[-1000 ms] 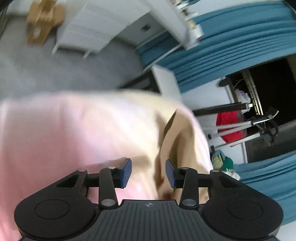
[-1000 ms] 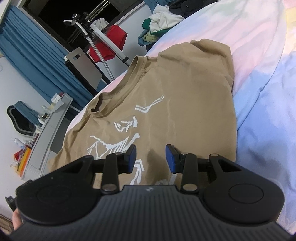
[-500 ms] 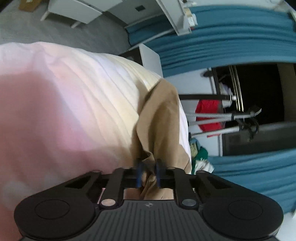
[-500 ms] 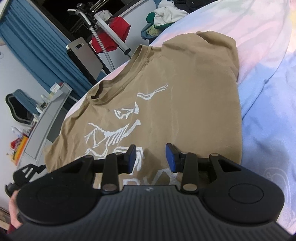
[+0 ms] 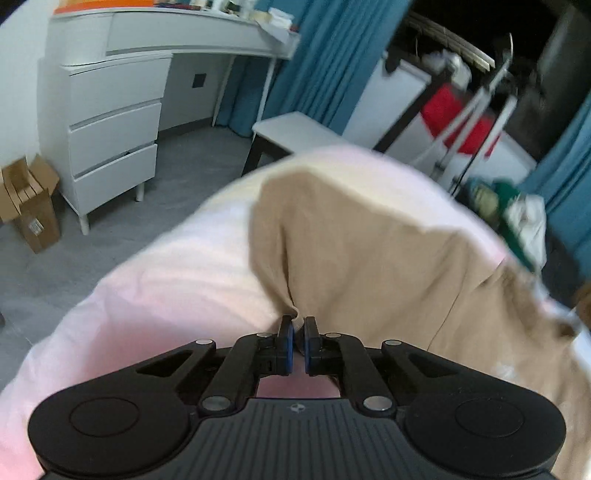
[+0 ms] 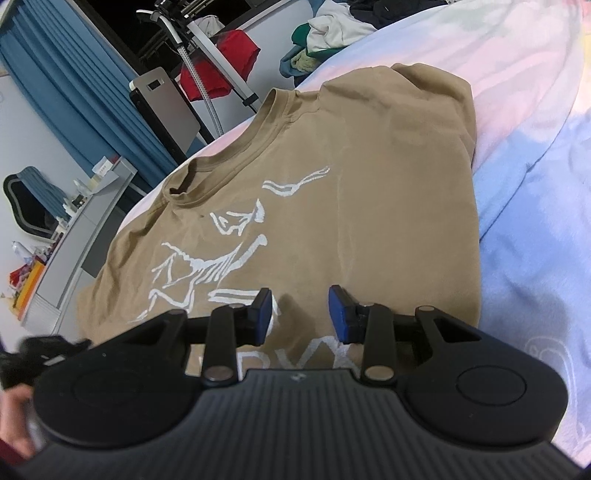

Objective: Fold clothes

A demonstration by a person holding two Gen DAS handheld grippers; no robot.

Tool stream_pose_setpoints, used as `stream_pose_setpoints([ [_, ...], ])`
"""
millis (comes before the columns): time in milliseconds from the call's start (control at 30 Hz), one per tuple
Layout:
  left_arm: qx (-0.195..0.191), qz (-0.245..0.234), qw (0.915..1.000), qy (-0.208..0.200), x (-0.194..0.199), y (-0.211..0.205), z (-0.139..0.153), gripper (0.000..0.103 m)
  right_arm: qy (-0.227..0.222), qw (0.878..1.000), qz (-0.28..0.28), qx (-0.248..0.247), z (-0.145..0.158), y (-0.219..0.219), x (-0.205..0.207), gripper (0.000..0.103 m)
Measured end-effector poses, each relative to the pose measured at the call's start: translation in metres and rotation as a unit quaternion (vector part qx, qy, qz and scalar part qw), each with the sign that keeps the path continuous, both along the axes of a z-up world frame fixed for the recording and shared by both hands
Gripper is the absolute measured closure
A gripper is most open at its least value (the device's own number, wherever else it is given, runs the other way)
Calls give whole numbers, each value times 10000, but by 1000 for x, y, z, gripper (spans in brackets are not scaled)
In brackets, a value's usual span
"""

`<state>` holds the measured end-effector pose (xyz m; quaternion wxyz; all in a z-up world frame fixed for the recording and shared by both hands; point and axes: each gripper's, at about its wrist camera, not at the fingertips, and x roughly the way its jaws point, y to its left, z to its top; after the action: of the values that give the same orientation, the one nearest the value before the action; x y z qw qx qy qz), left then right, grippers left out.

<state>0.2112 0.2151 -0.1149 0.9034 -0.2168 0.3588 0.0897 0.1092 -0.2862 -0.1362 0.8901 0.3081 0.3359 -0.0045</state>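
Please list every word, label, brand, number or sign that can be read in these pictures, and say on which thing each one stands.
"RYX": white letters on the tan T-shirt, under its white skeleton drawing; the right gripper hides the rest of the word.
Label on the cardboard box: too small to read.
Small round mark on each gripper body: too small to read.
Items on the white desk: too blurred to read.

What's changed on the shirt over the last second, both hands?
The left tool closed its open jaws on the edge of the tan T-shirt and rolled upright, lifting a pinch of cloth. The right tool stayed open, hovering over the shirt's white print; the shirt stays spread on the bed cover.
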Motion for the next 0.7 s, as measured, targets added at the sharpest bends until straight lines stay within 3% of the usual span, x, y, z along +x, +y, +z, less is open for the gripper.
stream_pose_setpoints([
  [133, 436, -255, 9987, -110, -8, -20, 6, 93, -21, 10000, 44, -64, 3, -3, -1, 67],
  [333, -584, -524, 9969, 72, -73, -32, 38, 63, -262, 9991, 157, -294, 22, -8, -12, 64],
  [400, -1017, -696, 9919, 316, -106, -42, 41, 59, -400, 9982, 179, -417, 33, -10, -20, 64],
  [533, -1529, -1322, 9757, 842, -172, -67, 31, 48, -666, 9962, 109, -547, 58, -22, -46, 64],
  [633, -1405, -1740, 9645, 1407, -209, -95, 20, 48, -882, 9944, 103, -580, 78, -32, -72, 63],
  [700, -1145, -2029, 9609, 1497, -225, -109, 20, 48, -942, 9935, 103, -633, 88, -37, -89, 63],
])
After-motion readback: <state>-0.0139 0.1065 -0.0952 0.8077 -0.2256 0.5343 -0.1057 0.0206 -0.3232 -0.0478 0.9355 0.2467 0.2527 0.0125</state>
